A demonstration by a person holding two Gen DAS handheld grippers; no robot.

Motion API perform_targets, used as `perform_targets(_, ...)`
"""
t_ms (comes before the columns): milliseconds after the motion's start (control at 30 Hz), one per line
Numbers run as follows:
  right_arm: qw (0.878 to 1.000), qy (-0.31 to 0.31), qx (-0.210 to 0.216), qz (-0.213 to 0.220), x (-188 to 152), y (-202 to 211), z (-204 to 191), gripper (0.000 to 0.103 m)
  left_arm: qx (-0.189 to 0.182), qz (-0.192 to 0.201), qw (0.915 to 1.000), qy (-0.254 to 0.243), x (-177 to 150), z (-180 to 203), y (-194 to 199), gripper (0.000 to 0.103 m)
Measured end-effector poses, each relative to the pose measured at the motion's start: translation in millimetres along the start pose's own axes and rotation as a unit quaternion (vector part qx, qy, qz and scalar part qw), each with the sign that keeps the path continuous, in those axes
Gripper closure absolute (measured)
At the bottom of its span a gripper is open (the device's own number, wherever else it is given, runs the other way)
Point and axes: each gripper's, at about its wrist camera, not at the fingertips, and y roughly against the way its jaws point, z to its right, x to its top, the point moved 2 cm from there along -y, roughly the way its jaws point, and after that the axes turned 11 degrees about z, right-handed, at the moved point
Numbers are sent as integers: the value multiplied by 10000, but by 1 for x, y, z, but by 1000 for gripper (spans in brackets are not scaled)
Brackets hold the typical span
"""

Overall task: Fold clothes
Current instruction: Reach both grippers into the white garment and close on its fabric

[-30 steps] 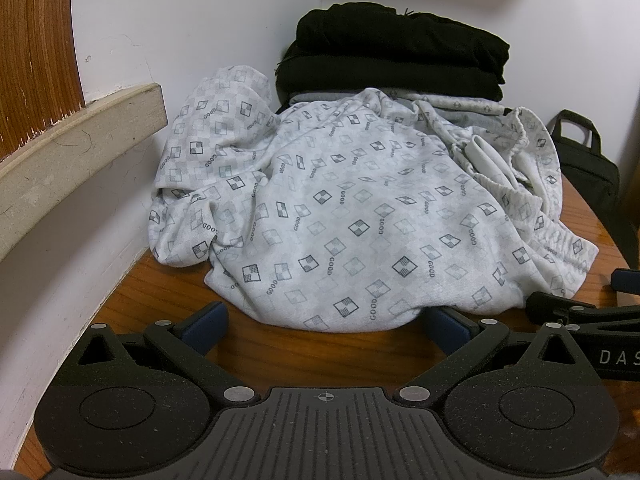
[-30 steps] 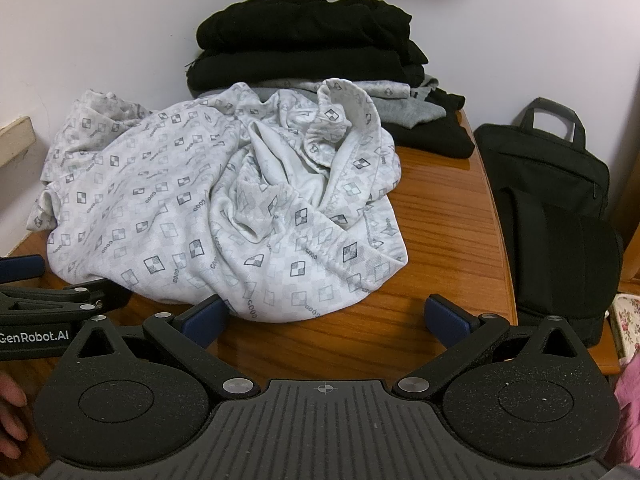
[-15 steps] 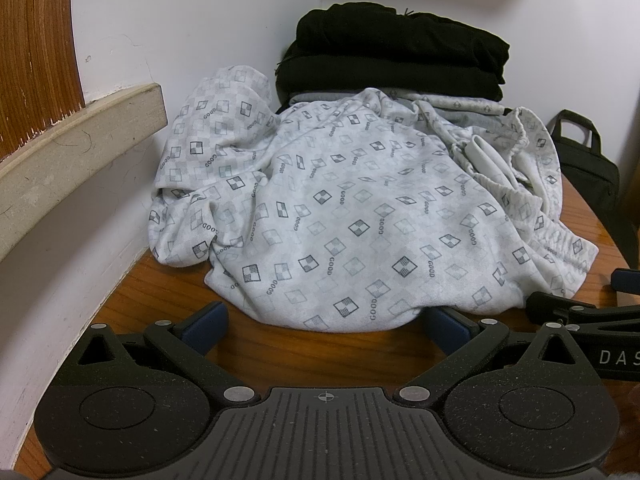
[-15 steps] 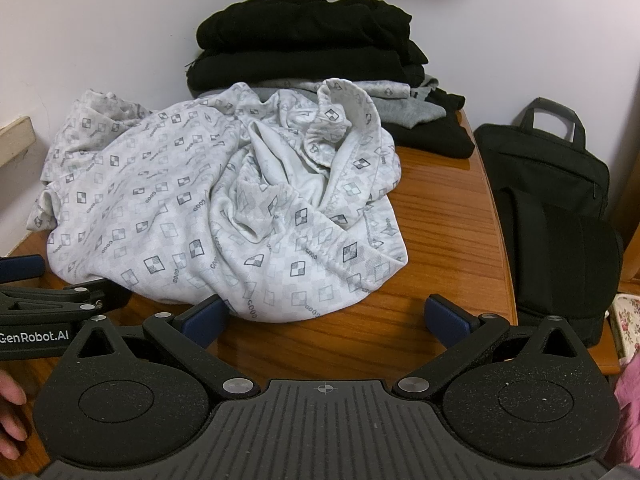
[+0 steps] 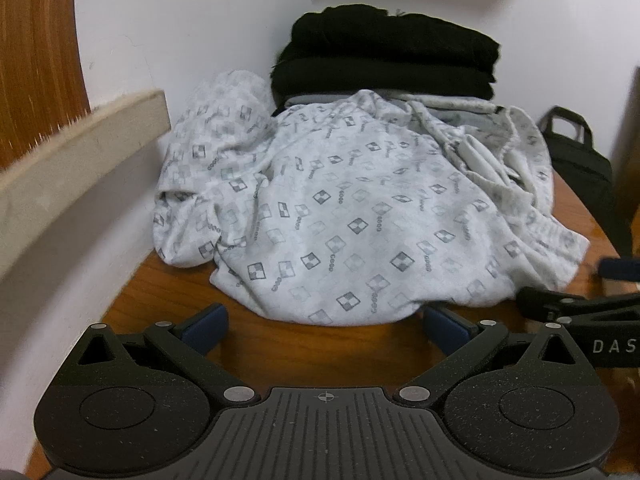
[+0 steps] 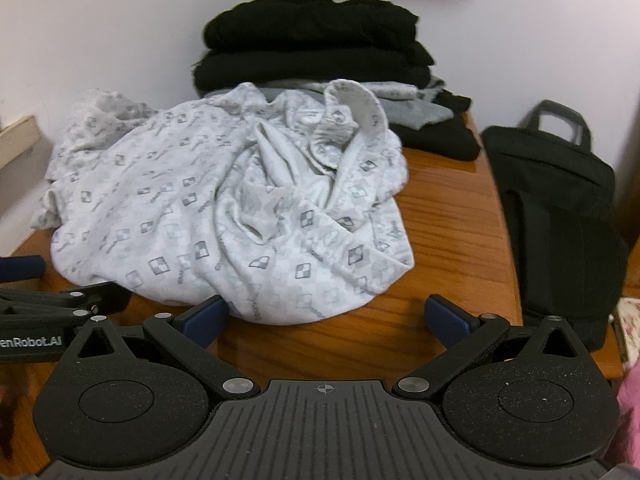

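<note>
Both tools have crept slightly forward: left tool (image 5: 324, 326) and right tool (image 6: 326, 320) gape wide, empty. Your crumpled shirt (image 5: 352, 216) lies just ahead on the tabletop (image 6: 440, 224); soft, light; pinch its near hem.

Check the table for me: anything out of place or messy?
Only the patterned white garment: it lies crumpled in a heap on the wooden table, one edge riding up against the neatly folded black stack behind it. Nothing looks spilled or damaged.

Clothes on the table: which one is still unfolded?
The white patterned garment, crumpled in a heap at the front of the wooden table. The black clothes behind it sit folded in a neat stack against the wall.
</note>
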Motion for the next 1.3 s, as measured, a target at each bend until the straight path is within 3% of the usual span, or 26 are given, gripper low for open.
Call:
perform_targets(100, 9973, 137, 716, -77, 7, -3, 7, 0, -61, 67, 9997, -243, 5, -2, 17, 0)
perform_targets(200, 9954, 41, 956, 53, 16, -2, 24, 0, -18, 236, 9990, -368, 11, -5, 31, 0)
perform_targets(333, 9886, -177, 1476, 241, 42, -1, 54, 0, -84, 641, 9979, -56, 21, -9, 44, 0)
perform_targets(400, 9875, -212, 1534, 302, 56, -1, 68, 0, -142, 763, 9969, 152, 25, -9, 48, 0)
perform_targets(667, 9739, 198, 2212, 475, 97, -42, 98, 3, -351, 1017, 9932, 447, 27, 4, 49, 0)
perform_targets(800, 9664, 421, 2509, 377, 111, -68, 94, 30, -489, 883, 9888, 1101, 35, 3, 33, 0)
perform_targets(833, 9646, 507, 2565, 351, 114, -74, 92, 44, -504, 837, 9884, 1162, 39, 6, 29, 0)
perform_targets(867, 9624, 625, 2622, 338, 117, -79, 90, 50, -469, 835, 9891, 1116, 43, 10, 26, 0)
perform_targets(967, 9528, 1024, 2829, 411, 123, -91, 86, 53, -331, 794, 9909, 1039, 55, 23, 18, 5)
perform_targets(1033, 9434, 1326, 3012, 414, 120, -97, 88, 61, -227, 747, 9905, 1134, 60, 29, 15, 10)
perform_targets(1200, 9303, 1761, 3182, 478, 103, -114, 105, 62, -3, 675, 9912, 1141, 71, 52, 7, 17)
perform_targets(1300, 9171, 1705, 3592, 303, 96, -126, 117, 87, 57, 610, 9920, 1100, 80, 69, -7, 24)
